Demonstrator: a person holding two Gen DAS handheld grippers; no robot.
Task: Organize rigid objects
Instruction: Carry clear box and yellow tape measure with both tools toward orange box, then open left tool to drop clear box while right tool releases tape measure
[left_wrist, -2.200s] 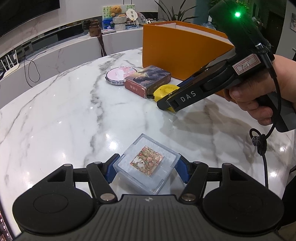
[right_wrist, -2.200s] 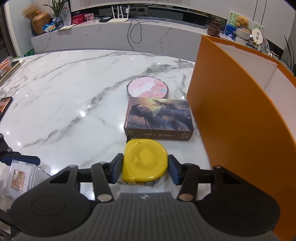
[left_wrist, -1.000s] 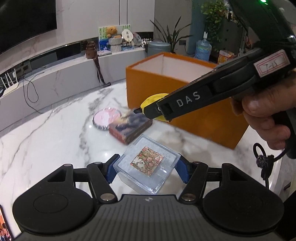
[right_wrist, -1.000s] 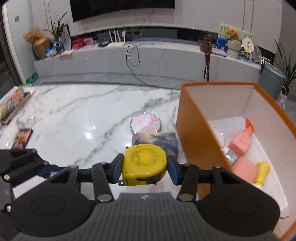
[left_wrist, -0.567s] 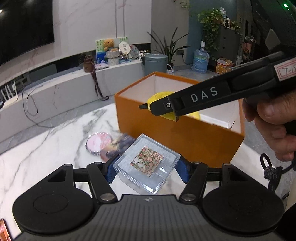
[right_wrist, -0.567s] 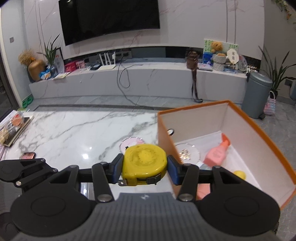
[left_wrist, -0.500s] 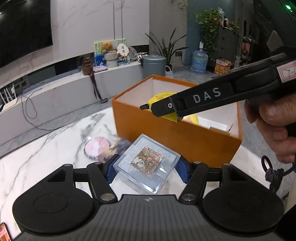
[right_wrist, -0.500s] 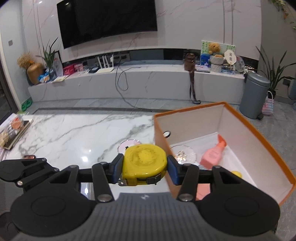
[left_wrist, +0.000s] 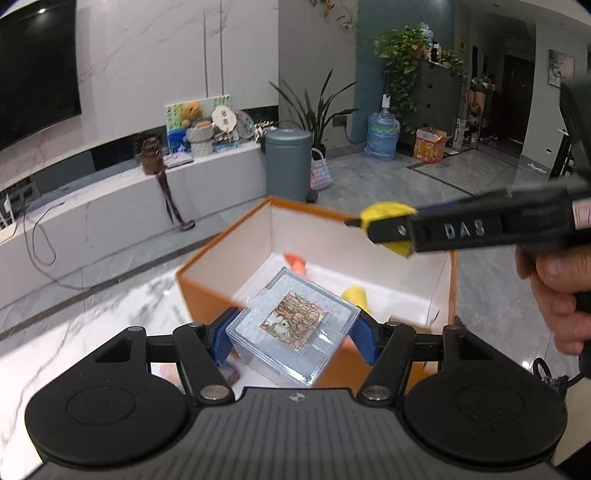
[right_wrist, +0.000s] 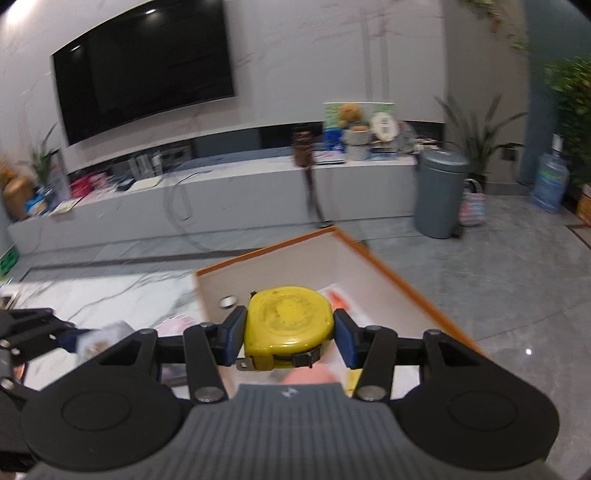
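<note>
While above the orange box (right_wrist: 413, 291), tape measure (right_wrist: 288, 326) between right hand-held gripper (right_wrist: 290, 338) pads.

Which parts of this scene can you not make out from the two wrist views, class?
- Orange box floor, left wrist view: hidden by the clear case.
- Items in the box, right wrist view: hidden by the yellow tape measure and blurred.
- Table objects, right wrist view: blurred, cut by the right gripper.

The box (left_wrist: 207, 282) is orange outside and white inside. Above it, the tape measure (right_wrist: 289, 328) is yellow with a black front, held between blue pads (right_wrist: 234, 340). Before the box's near wall, the clear case (left_wrist: 293, 326) shows a pink-and-green floral picture. The table (left_wrist: 110, 310) beside the box is white marble with grey veins.
</note>
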